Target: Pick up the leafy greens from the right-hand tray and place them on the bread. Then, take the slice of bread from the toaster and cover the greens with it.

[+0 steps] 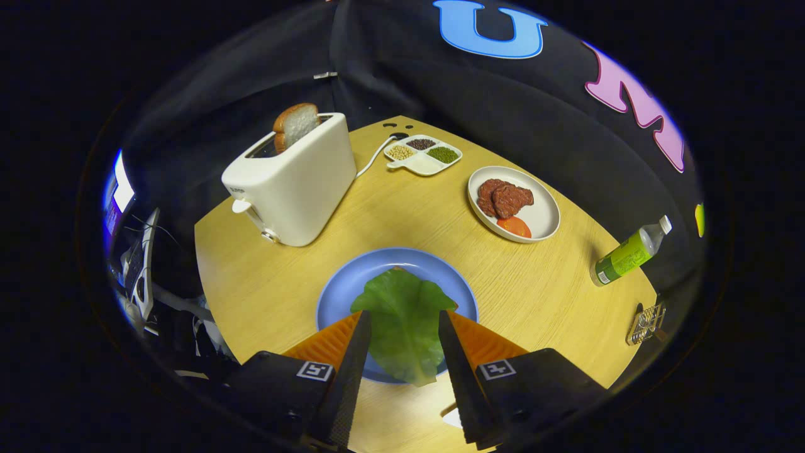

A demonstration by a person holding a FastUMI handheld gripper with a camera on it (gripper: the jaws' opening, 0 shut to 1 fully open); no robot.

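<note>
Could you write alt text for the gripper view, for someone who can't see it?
A gripper with open jaws hangs over a green leaf lying on a blue plate. Beyond, on the wooden table, a white toaster holds a bread slice; a plate of meat and tomato sits to its right.

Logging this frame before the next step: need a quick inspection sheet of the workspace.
Surface: wooden table, round-edged.
Job's things: lettuce leaf lies on blue plate, hiding any bread beneath; bread slice stands in white toaster.
Clutter: white plate with meat and a tomato slice, divided dish of beans, green bottle lying down.
Gripper: gripper open, fingers either side of the leaf.
Cables: toaster cord.
Surroundings: equipment beside the table.
</note>
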